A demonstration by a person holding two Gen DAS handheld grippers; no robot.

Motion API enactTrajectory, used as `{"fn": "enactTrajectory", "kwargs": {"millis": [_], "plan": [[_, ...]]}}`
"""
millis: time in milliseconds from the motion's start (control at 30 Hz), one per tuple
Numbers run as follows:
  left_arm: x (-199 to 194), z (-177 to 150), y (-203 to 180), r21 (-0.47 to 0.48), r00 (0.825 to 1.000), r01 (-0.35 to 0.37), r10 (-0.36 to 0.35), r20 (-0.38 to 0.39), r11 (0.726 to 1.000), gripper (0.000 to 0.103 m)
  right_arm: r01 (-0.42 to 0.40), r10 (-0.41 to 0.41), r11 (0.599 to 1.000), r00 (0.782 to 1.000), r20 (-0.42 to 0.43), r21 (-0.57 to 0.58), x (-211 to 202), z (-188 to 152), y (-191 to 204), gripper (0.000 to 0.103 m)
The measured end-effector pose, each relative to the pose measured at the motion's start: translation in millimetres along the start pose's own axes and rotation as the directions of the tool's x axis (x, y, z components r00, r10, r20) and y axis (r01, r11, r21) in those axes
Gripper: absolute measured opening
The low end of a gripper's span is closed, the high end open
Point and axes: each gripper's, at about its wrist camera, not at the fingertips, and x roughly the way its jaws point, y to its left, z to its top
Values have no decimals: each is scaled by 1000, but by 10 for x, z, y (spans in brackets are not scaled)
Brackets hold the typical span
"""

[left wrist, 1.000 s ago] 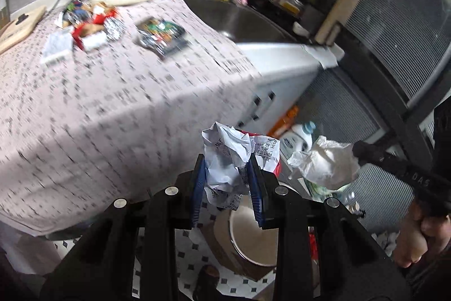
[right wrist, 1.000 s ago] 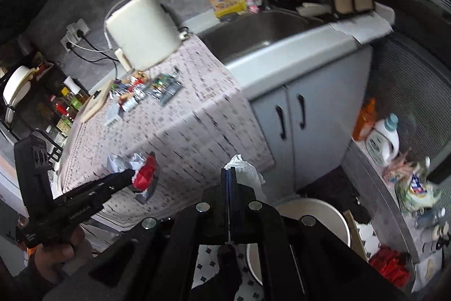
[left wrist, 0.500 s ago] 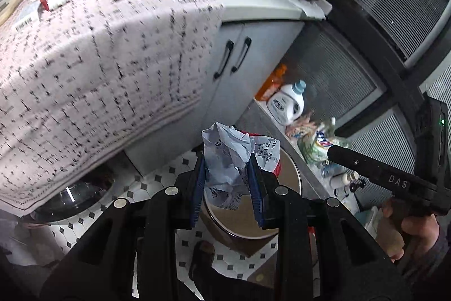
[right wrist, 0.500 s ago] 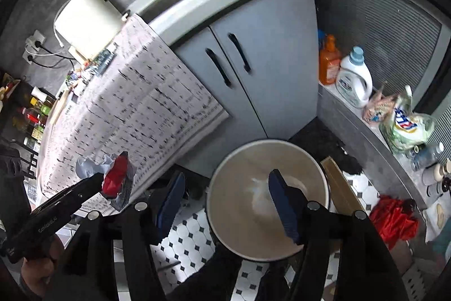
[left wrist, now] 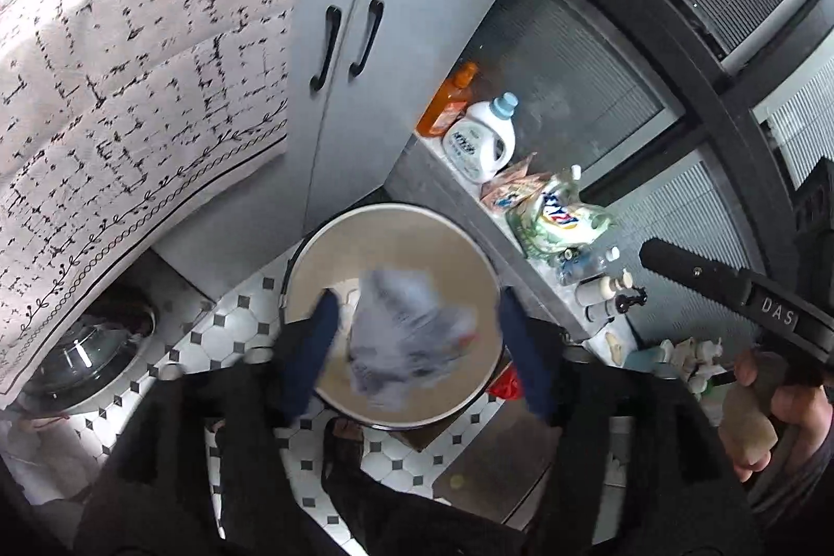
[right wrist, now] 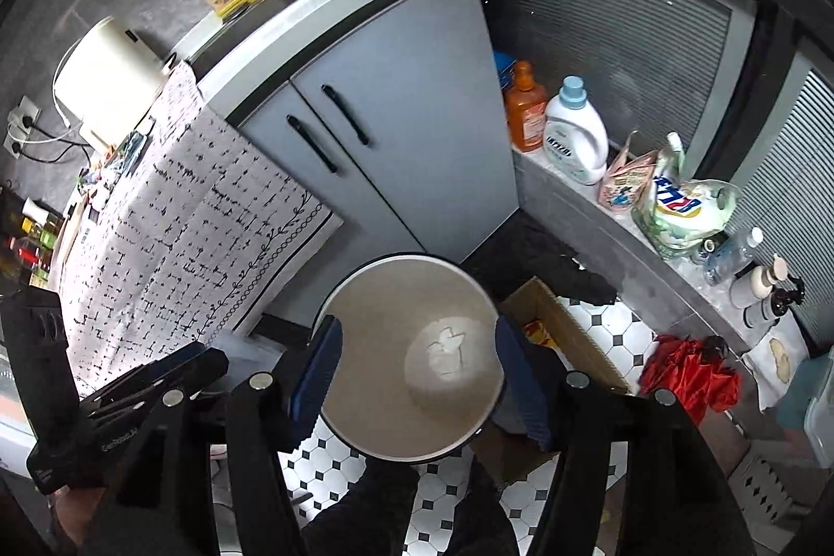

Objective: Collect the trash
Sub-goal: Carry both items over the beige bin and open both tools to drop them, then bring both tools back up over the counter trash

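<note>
Tiled floor; blurred crumpled wrapper (left wrist: 406, 337) above bin (left wrist: 313, 264).

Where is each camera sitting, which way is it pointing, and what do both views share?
Left wrist: on the left gripper, looking down into the bin; jaws opening, blurred crumpled paper between them; the right gripper's hand shows.
Right wrist: on the right gripper, open over the bin.
Shared: bin, grey cabinet, white detergent bottle.
</note>
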Motion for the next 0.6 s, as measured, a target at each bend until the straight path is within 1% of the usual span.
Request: {"fn": "enactTrajectory", "kwargs": {"millis": [133, 167, 200, 300, 400, 467, 533, 600], "plan": [[-129, 58, 11, 7, 999, -14, 14, 29, 1000, 83, -10, 10, 1000, 1000, 7, 0, -31, 20, 4, 62], [-176, 74, 37, 4, 999, -20, 20, 40, 1000, 85, -15, 15, 1000, 1000, 9, -1, -31, 27, 21, 66], [-233, 89, 77, -2, 998, -29, 29, 51, 1000, 87, -22, 22, 1000, 1000, 14, -4, -29, 43, 61, 72], [-424, 126, 224, -35, 994, -69, 72, 79, 997, 91, -40, 41, 999, 998, 44, -20, -57, 76, 201, 82], [-653, 166, 379, -60, 985, -128, 134, 110, 990, 95, -46, 50, 997, 996, 78, -56, -78, 119, 418, 88], [-832, 195, 481, -72, 974, -165, 174, 142, 984, 97, -55, 63, 995, 993, 95, -79, -82, 153, 584, 89], [-1002, 230, 599, -100, 964, -189, 204, 169, 977, 97, -73, 83, 992, 991, 102, -101, -82, 198, 747, 90], [-1144, 239, 706, -133, 956, -199, 222, 193, 971, 97, -92, 107, 987, 988, 111, -129, -82, 245, 926, 93]]}}
